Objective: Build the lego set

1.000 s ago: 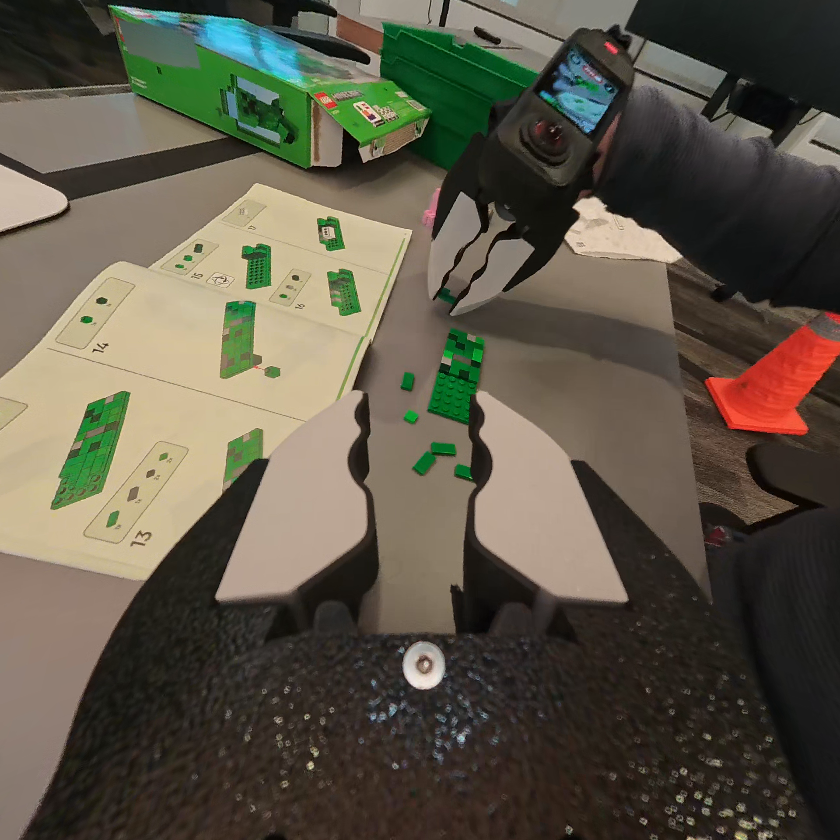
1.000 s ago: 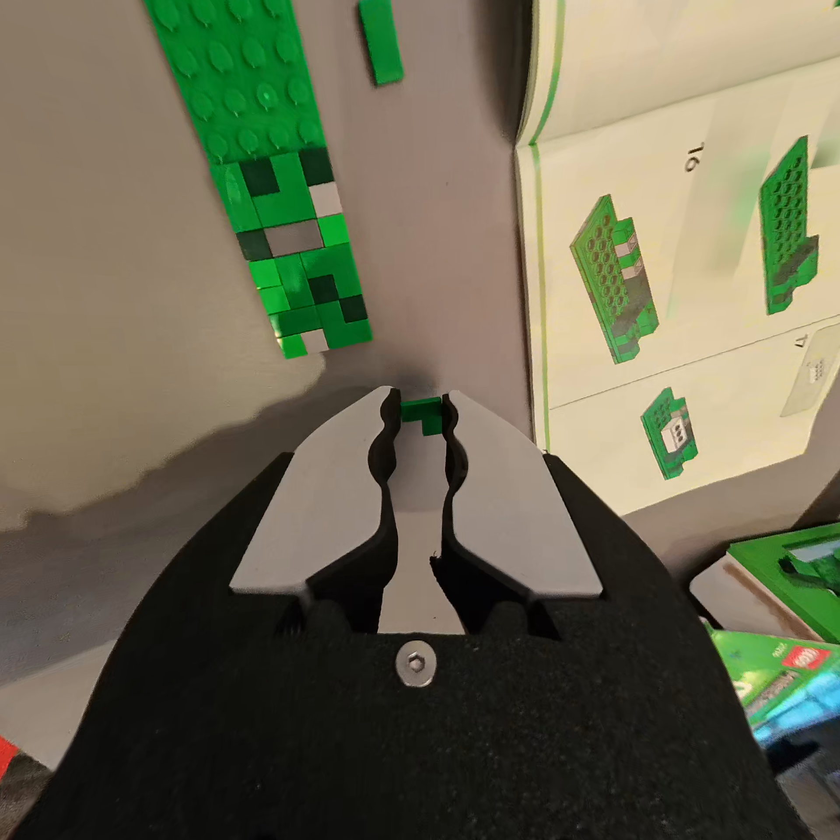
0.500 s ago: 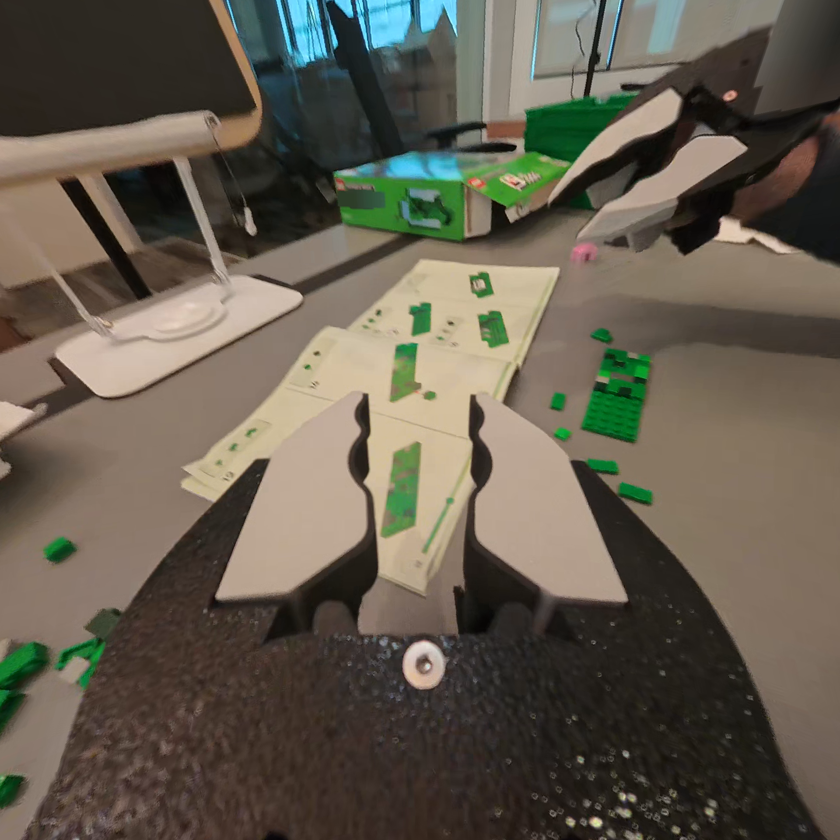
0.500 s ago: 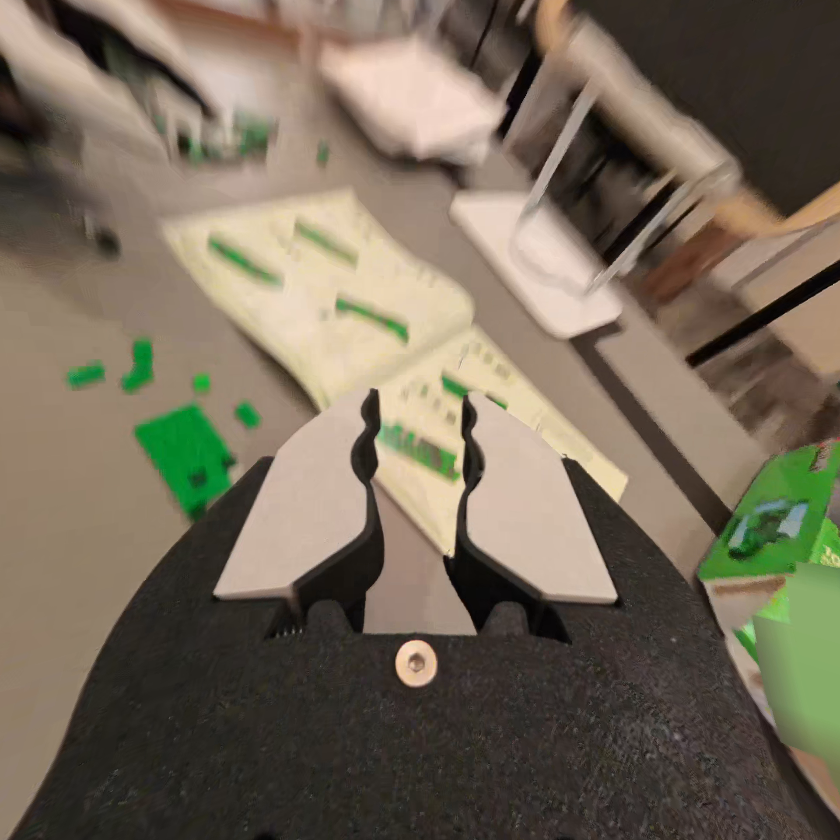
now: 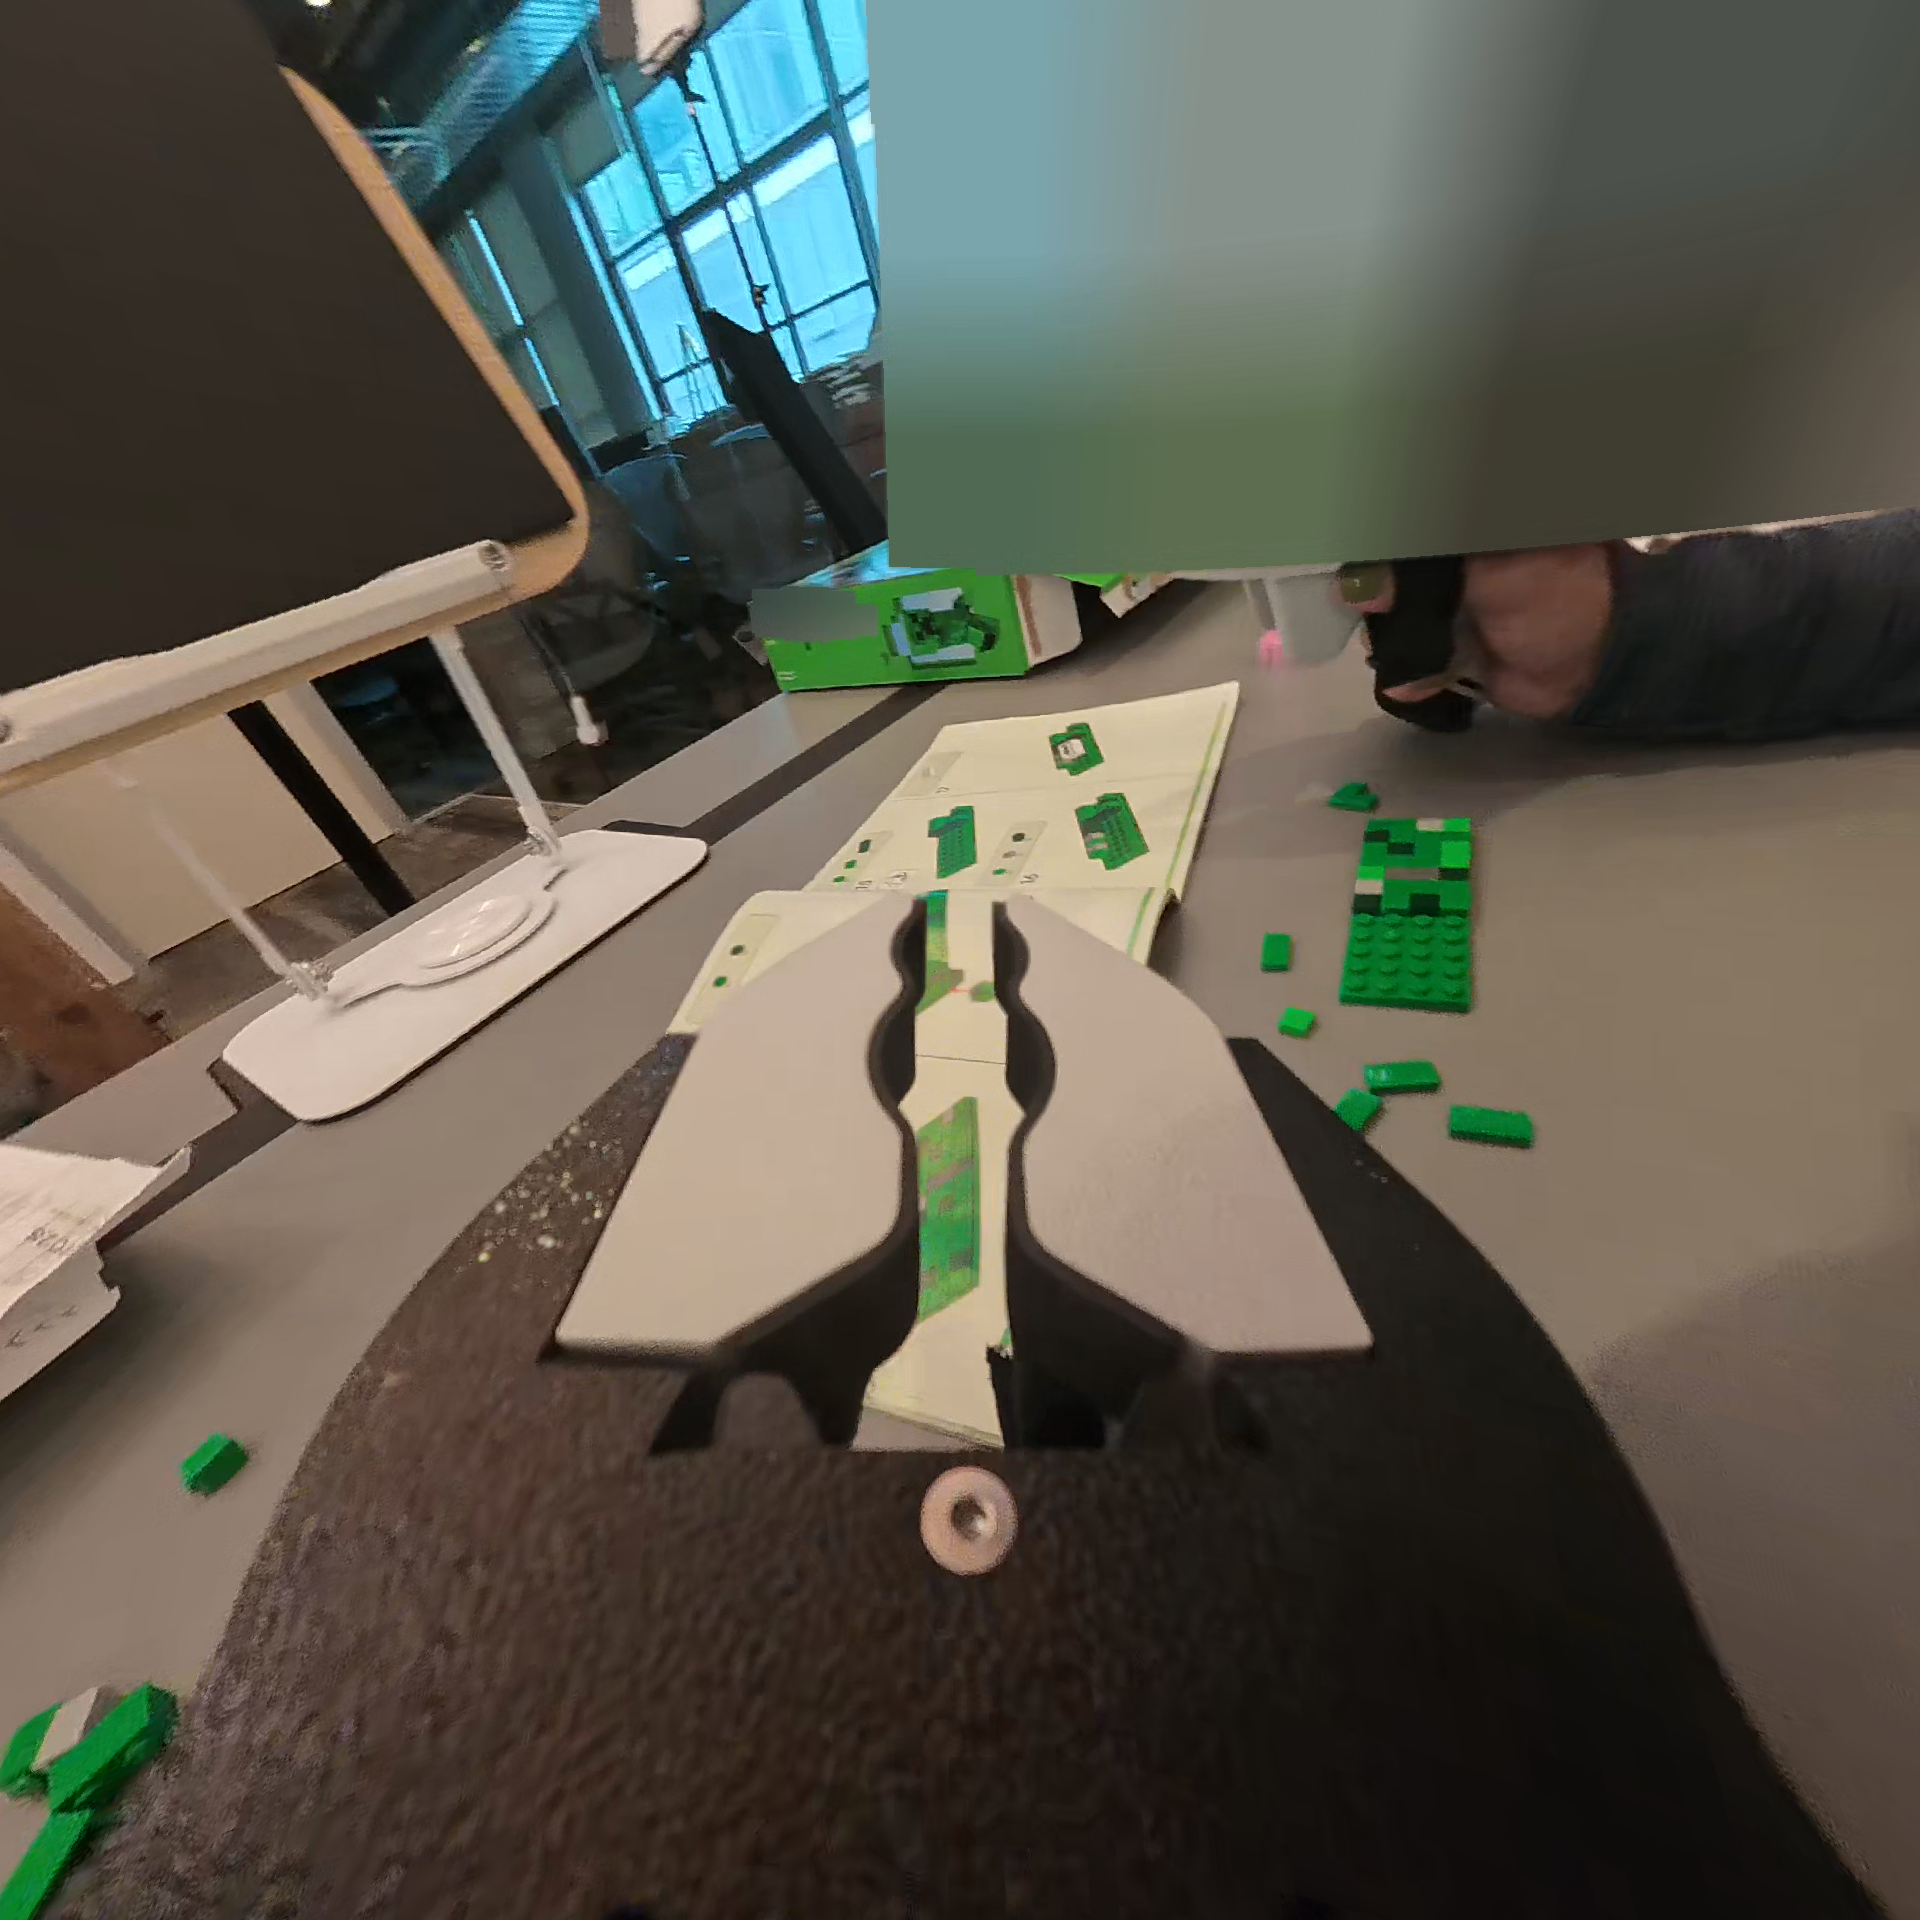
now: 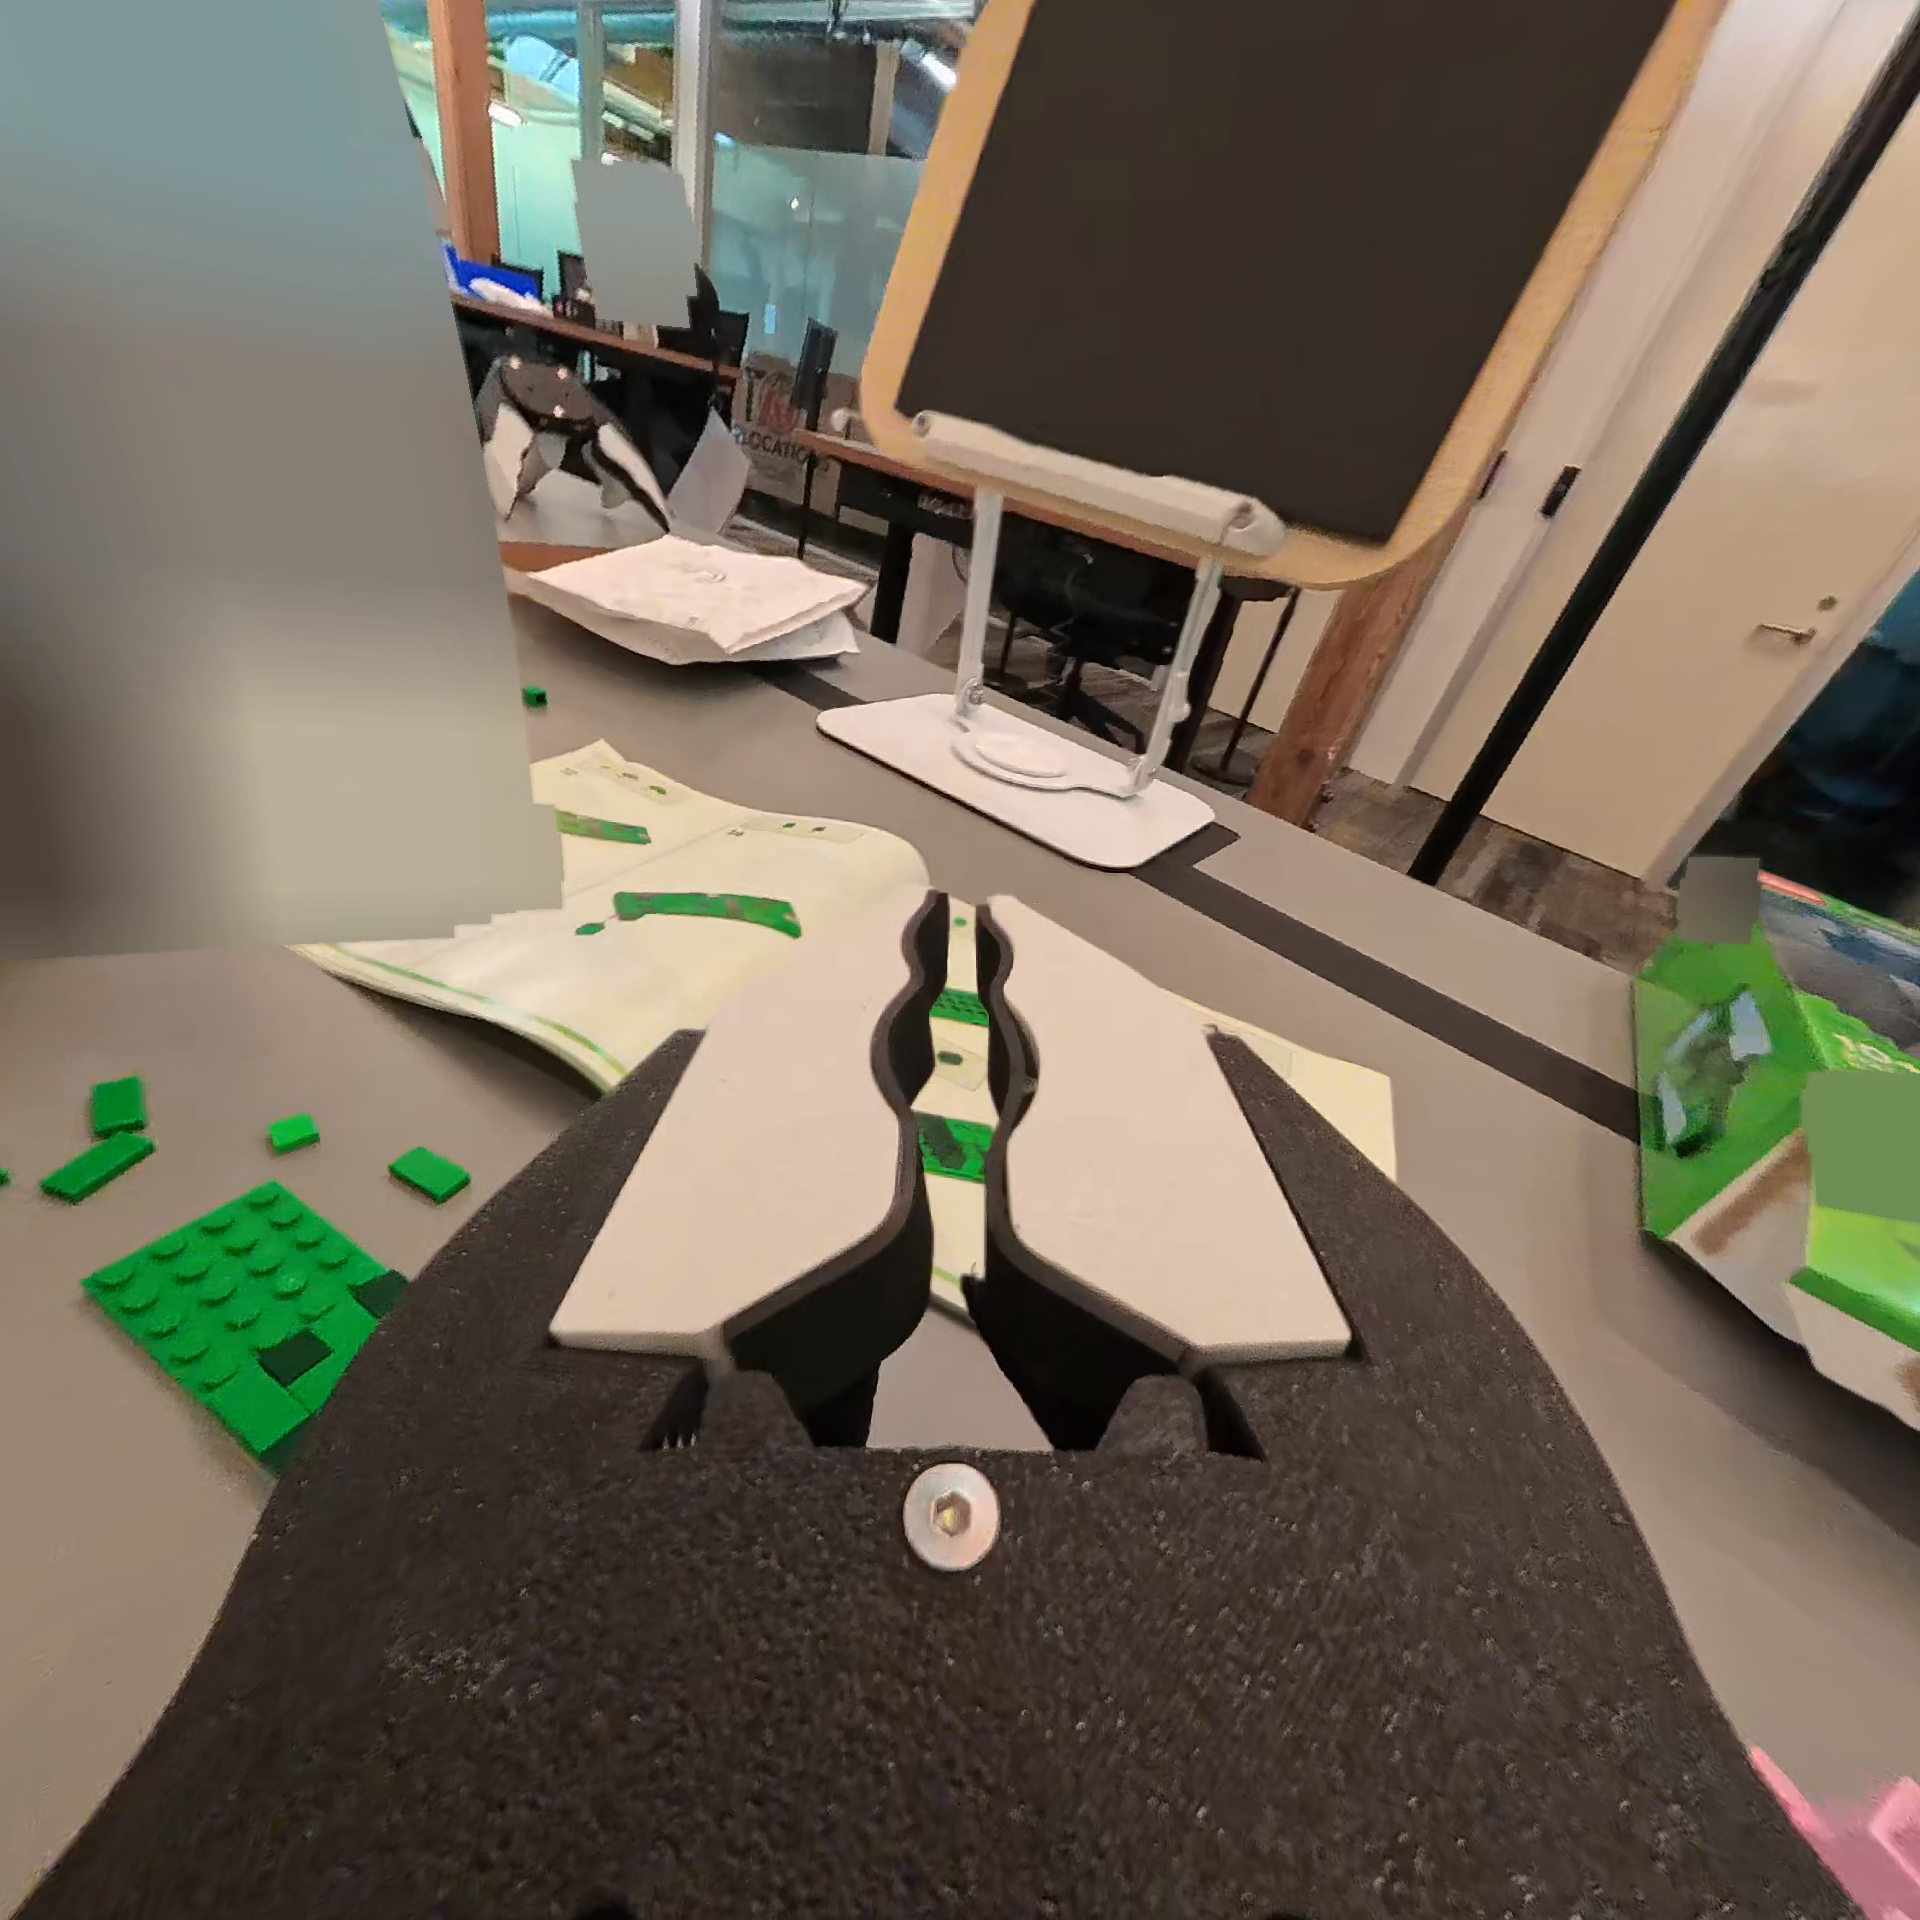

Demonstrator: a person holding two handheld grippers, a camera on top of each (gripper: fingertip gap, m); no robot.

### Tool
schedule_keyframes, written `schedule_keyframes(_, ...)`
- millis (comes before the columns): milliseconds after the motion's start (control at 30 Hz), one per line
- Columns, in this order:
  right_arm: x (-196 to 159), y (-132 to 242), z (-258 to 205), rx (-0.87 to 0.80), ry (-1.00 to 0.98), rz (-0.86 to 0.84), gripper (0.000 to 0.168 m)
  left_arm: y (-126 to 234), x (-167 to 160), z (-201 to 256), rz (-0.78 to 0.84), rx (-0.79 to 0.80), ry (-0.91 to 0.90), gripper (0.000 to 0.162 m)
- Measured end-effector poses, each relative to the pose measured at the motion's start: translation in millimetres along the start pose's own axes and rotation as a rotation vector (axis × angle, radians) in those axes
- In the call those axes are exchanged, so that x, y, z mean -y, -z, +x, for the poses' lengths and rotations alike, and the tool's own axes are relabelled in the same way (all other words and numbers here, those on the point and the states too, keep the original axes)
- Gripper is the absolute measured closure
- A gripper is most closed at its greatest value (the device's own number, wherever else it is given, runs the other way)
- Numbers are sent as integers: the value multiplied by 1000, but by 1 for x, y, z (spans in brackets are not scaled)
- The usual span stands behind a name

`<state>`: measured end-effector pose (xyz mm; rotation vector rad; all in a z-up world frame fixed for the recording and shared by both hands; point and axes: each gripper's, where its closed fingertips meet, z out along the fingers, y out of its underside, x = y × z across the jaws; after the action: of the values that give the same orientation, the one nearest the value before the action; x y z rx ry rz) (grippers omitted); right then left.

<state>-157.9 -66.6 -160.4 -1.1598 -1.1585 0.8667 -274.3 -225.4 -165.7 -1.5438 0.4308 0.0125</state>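
While both of our grippers hang above the grey table (image 5: 1714, 1195), neither holds anything. Our left gripper (image 5: 958, 914) shows a narrow gap between its tips, pointing over the open instruction booklet (image 5: 1039, 790). Our right gripper (image 6: 966, 904) is likewise slightly parted and empty. Off to the side lies the green lego plate (image 5: 1411, 914), partly tiled, with small loose green pieces (image 5: 1488, 1124) scattered near it.

Instruction booklet (image 5: 1091, 790): printed step numbers and part diagrams on the open pages; content not transcribed.
Green set box (image 5: 914, 634): printed artwork and branding on its side; patch laid over part.
White paper sheets (image 6: 696, 597): faint print, too small to read.
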Motion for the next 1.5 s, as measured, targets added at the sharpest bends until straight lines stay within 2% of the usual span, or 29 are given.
schedule_keyframes(267,-7,-4,-21,39,197,-39,166,-7,-8,23,-58,-78,-154,159)
schedule_keyframes(467,-6,-5,-29,96,196,-16,162,-7,-8,20,-51,-90,-106,161)
schedule_keyframes(567,-1,8,-55,360,219,-21,153,-6,-8,17,-40,-92,-59,161)
schedule_keyframes(633,-11,24,-72,565,205,-163,139,-6,-8,16,-36,-97,-33,161)
schedule_keyframes(700,-19,45,-88,744,170,-273,133,-5,-8,16,-35,-102,-15,161)
schedule_keyframes(767,-25,54,-94,807,152,-312,132,-6,-9,16,-37,-107,-2,161)
schedule_keyframes(867,-54,56,-92,809,189,-469,118,-6,-9,17,-41,-116,1,162)
schedule_keyframes(1067,-81,54,-103,893,184,-618,111,-6,-9,22,-45,-139,-9,162)
schedule_keyframes(1133,-81,56,-103,907,185,-642,118,-6,-8,24,-42,-150,-7,161)
schedule_keyframes(1200,-82,55,-101,891,190,-670,134,-6,-6,27,-33,-164,3,159)
schedule_keyframes(1233,-82,56,-101,891,202,-677,135,-7,-5,30,-31,-180,19,156)
schedule_keyframes(1400,-72,50,-101,824,392,-586,135,-20,-2,53,-96,-304,200,134)
schedule_keyframes(1500,-52,43,-101,750,468,-448,135,-28,-2,67,-151,-377,340,128)
